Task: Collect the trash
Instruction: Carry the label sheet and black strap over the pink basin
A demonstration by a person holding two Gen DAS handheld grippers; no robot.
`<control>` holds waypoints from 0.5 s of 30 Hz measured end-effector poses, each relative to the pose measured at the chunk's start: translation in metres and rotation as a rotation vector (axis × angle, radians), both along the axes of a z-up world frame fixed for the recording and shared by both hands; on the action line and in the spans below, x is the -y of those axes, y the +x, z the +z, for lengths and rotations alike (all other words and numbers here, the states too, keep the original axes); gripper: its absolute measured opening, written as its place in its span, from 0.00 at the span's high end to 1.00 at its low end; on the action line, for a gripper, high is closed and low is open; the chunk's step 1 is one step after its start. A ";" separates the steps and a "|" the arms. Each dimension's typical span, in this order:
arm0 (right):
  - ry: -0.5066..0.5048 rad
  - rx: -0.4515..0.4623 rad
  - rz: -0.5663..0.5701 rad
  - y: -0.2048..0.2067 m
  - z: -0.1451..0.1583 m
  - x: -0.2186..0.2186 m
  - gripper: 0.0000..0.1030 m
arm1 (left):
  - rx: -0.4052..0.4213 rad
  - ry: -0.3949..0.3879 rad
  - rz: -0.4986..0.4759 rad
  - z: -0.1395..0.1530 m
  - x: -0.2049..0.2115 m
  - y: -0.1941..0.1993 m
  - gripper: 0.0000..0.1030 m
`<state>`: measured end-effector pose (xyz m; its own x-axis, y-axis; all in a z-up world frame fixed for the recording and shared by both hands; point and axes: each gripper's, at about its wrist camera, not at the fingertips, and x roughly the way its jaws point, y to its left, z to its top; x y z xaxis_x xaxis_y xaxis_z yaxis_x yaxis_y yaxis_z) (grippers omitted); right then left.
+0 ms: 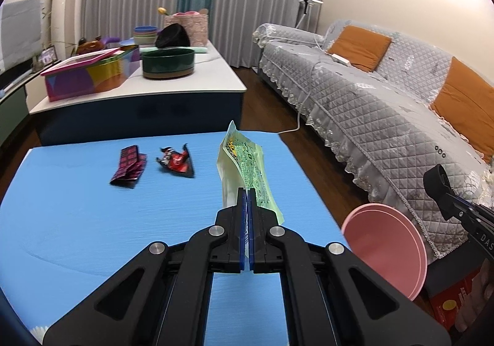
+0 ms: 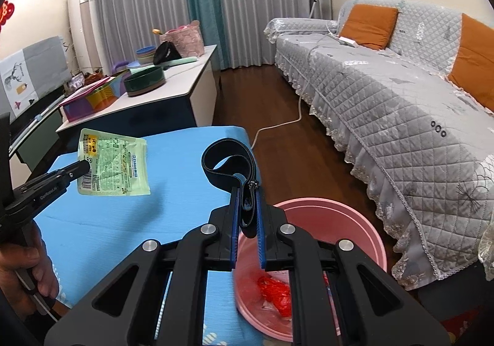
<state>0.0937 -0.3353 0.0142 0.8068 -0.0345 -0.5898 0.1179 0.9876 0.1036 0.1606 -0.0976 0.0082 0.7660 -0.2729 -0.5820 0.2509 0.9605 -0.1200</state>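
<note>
My left gripper (image 1: 247, 191) is shut on a pale green printed wrapper (image 1: 244, 160) and holds it above the blue table (image 1: 92, 222); the wrapper also shows in the right wrist view (image 2: 114, 160). My right gripper (image 2: 247, 191) is shut on a black strap (image 2: 228, 167) that loops up from the pink bin (image 2: 355, 222), which stands beside the table and holds red trash (image 2: 274, 293). A dark red patterned wrapper (image 1: 129, 165) and a crumpled red-and-black wrapper (image 1: 177, 160) lie on the table's far side.
A grey quilted sofa (image 1: 386, 105) with orange cushions runs along the right. A white-topped cabinet (image 1: 191, 80) behind the table holds a colourful box, a green pot and bowls. A white cable (image 2: 278, 127) lies on the wood floor.
</note>
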 end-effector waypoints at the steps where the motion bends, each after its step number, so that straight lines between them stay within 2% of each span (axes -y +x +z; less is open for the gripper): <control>1: 0.000 -0.001 -0.007 -0.001 0.000 0.003 0.90 | 0.000 0.000 -0.010 0.000 0.005 -0.001 0.99; 15: 0.006 -0.021 -0.127 -0.017 -0.011 0.059 0.90 | 0.019 0.007 -0.156 -0.002 0.069 -0.015 0.99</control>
<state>0.0764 -0.3938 0.0030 0.7838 -0.1319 -0.6069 0.2442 0.9639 0.1059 0.1459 -0.1670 0.0057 0.7255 -0.3848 -0.5706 0.3989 0.9107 -0.1070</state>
